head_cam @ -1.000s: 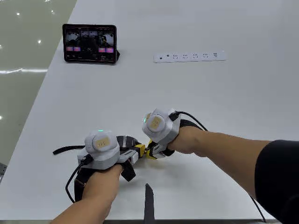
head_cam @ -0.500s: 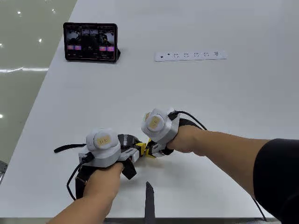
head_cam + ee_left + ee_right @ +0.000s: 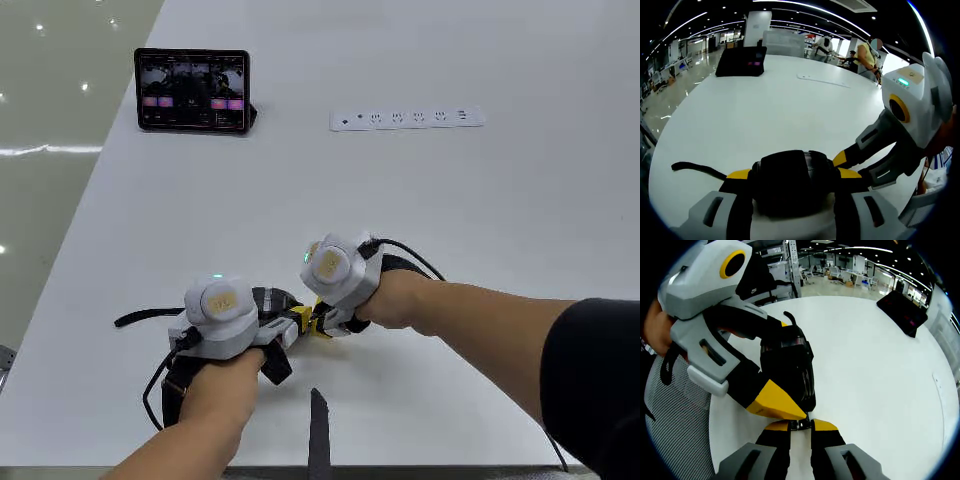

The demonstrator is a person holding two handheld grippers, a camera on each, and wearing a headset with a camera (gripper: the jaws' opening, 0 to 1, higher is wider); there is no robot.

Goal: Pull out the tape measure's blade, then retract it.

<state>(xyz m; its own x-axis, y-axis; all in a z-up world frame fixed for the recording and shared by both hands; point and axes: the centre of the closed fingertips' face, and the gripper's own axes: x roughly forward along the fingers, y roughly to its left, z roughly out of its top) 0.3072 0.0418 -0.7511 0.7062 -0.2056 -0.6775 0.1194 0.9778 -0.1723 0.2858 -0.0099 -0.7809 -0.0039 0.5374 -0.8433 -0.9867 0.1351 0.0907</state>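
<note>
One white counter [image 3: 450,200] carries everything. Tablet [image 3: 192,91] stands propped at 11 o'clock from the grippers, far back, screen lit. Power strip [image 3: 407,119] lies flat at 1 o'clock, well apart from the tablet.

Both grippers meet near the front edge of the counter. Left gripper [image 3: 792,175]: jaws spread wide and clamped on either side of the tape measure [image 3: 787,365], a black case with yellow trim, resting on the counter. Right gripper [image 3: 800,427] comes in from 3 o'clock: yellow-tipped jaws almost together, pinching the small metal blade hook [image 3: 800,423].

Hook sits just beside the case mouth; hardly any blade is out. Black strap [image 3: 145,320] trails from the case toward 9 o'clock, flat on the counter.
</note>
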